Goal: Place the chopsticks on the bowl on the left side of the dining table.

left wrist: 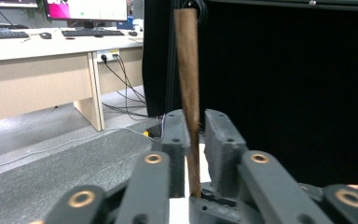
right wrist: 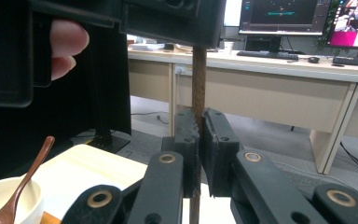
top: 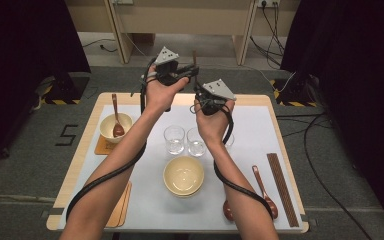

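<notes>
Both grippers are raised above the far side of the table [top: 250,125], around one brown chopstick [top: 194,56] that stands nearly upright. In the right gripper view, my right gripper [right wrist: 199,128] is shut on the chopstick [right wrist: 198,79], pads pressing its lower part. My left gripper [left wrist: 195,135] has the chopstick [left wrist: 188,70] between its jaws. The stick lies against one pad, with a thin gap to the other. In the high view, the left gripper [top: 192,73] sits just above and left of the right gripper [top: 199,93].
A cream bowl [top: 108,126] with a brown spoon [top: 116,117] stands at the left on a wooden coaster. Two glasses [top: 174,139] and a second bowl [top: 183,175] sit mid-table. Spoons [top: 265,192] and dark chopsticks [top: 282,190] lie at the right.
</notes>
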Demonstrator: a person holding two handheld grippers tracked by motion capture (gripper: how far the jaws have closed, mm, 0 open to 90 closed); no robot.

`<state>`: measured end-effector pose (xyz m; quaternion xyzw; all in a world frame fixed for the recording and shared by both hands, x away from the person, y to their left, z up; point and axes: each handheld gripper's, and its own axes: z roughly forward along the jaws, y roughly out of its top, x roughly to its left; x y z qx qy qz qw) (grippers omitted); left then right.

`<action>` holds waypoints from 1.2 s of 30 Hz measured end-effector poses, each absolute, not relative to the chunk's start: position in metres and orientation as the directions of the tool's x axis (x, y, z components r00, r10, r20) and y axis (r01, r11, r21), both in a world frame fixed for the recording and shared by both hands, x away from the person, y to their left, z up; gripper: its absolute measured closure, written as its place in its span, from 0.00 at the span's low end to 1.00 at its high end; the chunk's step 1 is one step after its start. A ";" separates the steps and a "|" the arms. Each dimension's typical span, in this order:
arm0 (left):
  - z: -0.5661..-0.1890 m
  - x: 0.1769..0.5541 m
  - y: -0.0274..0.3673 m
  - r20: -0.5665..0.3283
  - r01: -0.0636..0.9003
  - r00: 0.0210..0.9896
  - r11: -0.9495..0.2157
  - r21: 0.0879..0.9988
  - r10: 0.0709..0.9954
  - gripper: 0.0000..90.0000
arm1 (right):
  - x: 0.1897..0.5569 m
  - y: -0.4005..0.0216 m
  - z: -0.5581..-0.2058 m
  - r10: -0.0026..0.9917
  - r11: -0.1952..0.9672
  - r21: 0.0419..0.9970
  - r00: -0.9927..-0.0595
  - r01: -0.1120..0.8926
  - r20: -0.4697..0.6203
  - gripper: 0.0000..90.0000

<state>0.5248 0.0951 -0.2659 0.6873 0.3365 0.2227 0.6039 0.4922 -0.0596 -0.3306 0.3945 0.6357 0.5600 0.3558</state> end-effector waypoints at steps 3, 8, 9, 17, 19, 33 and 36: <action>-0.266 0.525 0.095 -0.113 0.198 0.678 -0.032 0.980 0.726 0.92 | 0.492 -0.060 -0.331 0.899 0.068 0.992 -0.438 0.102 -0.017 0.94; -0.265 0.524 0.097 -0.105 0.184 0.666 -0.026 0.983 0.739 0.93 | 0.490 -0.061 -0.330 0.897 0.095 0.989 -0.440 0.114 -0.035 0.80; -0.264 0.524 0.098 -0.102 0.182 0.662 -0.028 0.983 0.743 0.93 | 0.488 -0.062 -0.331 0.896 0.100 0.987 -0.442 0.124 -0.035 0.78; -0.266 0.522 0.109 -0.090 0.180 0.639 -0.035 0.983 0.764 0.92 | 0.478 -0.073 -0.338 0.886 0.136 0.976 -0.462 0.171 -0.042 0.71; -0.266 0.520 0.112 -0.088 0.178 0.633 -0.034 0.983 0.769 0.92 | 0.476 -0.077 -0.340 0.885 0.143 0.973 -0.464 0.179 -0.044 0.71; -0.258 0.508 0.132 -0.050 0.150 0.613 -0.054 0.987 0.788 0.93 | 0.468 -0.120 -0.351 0.901 0.162 0.953 -0.432 0.254 -0.038 0.69; -0.260 0.507 0.136 -0.045 0.153 0.605 -0.060 0.986 0.795 0.93 | 0.467 -0.129 -0.352 0.904 0.164 0.951 -0.425 0.262 -0.039 0.69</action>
